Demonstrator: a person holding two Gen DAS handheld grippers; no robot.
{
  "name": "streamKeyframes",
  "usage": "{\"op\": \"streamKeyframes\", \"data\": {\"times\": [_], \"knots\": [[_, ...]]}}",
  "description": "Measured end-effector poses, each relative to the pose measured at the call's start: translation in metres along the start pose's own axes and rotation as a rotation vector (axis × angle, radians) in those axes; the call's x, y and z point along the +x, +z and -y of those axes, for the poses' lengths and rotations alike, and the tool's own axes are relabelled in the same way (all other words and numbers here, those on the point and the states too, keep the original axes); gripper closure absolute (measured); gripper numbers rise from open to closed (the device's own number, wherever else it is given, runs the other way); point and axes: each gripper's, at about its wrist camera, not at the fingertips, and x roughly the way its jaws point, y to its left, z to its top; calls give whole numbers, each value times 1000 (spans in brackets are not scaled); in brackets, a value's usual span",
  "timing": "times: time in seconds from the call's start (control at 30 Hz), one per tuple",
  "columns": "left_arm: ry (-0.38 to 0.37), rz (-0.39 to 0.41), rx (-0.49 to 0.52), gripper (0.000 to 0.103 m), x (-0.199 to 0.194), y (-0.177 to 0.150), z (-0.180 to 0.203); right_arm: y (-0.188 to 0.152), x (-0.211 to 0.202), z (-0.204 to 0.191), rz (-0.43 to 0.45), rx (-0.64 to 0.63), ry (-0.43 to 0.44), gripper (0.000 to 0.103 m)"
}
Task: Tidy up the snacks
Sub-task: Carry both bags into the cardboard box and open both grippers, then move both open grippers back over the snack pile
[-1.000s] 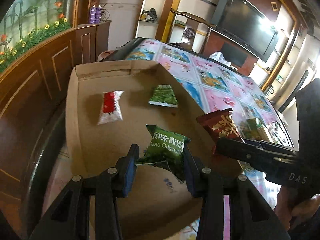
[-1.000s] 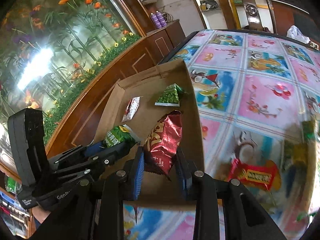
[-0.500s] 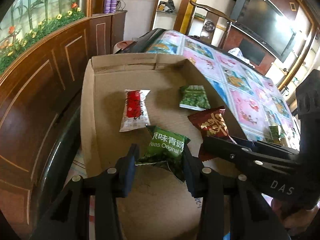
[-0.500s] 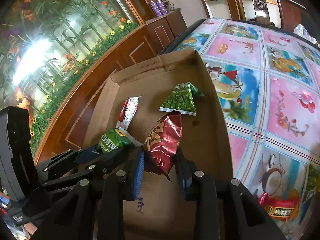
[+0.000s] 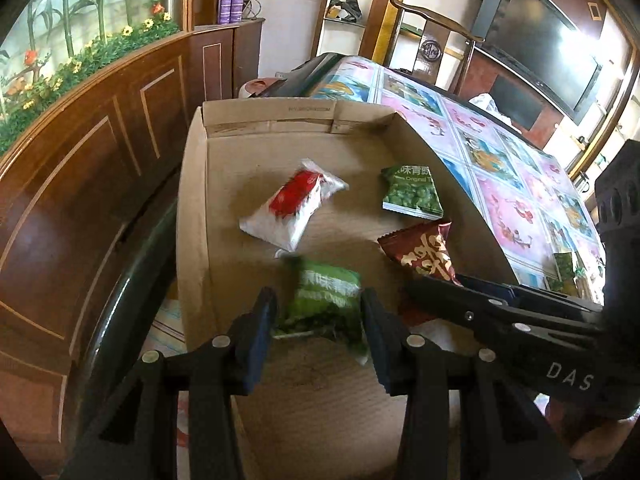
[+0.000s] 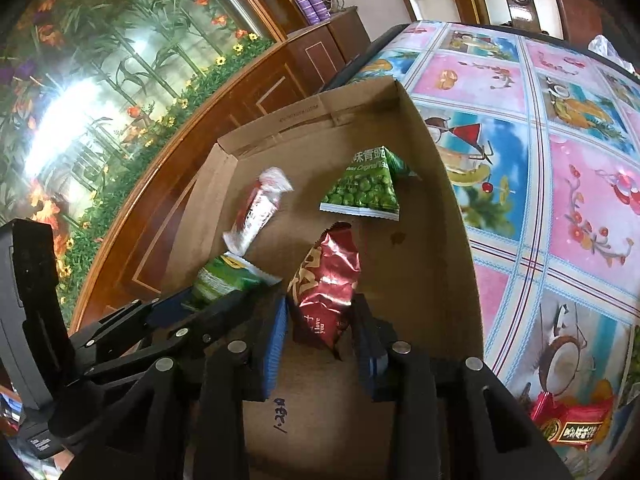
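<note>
My tongs hang over the shallow brown cardboard box [image 5: 192, 240] on the counter [image 6: 560, 168] with its pink-and-blue picture cloth. The left tongs [image 5: 318, 312] hold a blurred green pea packet [image 5: 326, 300]; the right tongs [image 6: 320, 320] are opening around the shiny dark-red foil packet [image 6: 326, 280]. Beyond both tips lie a white-and-red sachet [image 5: 294, 204] and a second green pea packet [image 5: 412, 196].
</note>
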Motion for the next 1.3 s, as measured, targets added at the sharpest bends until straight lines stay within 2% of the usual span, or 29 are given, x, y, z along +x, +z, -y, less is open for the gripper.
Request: {"op": "streamKeyframes", "data": {"times": [0.37,0.57,0.73,0.87,1.03,1.1,1.23,1.3], "knots": [[102,-9,116,53,-1,-11,10,-12,-31,7,42,41,61,63],[103,-13,114,52,-7,-17,4,-24,-71,13,109,54,115,62],[111,2,128,49,-14,-25,8,-35,-112,34,185,78,139,61],[124,55,123,48,-31,-24,16,-44,-149,55,270,80,90,59],[88,95,151,36,-52,-19,43,-56,-198,96,379,101,7,57],[64,103,169,35,-59,-20,59,-63,-213,110,418,104,-41,56],[-41,75,206,32,-61,-22,102,-85,-242,159,482,154,-179,57],[-89,52,229,31,-59,-25,123,-94,-252,183,496,209,-191,57]]}}
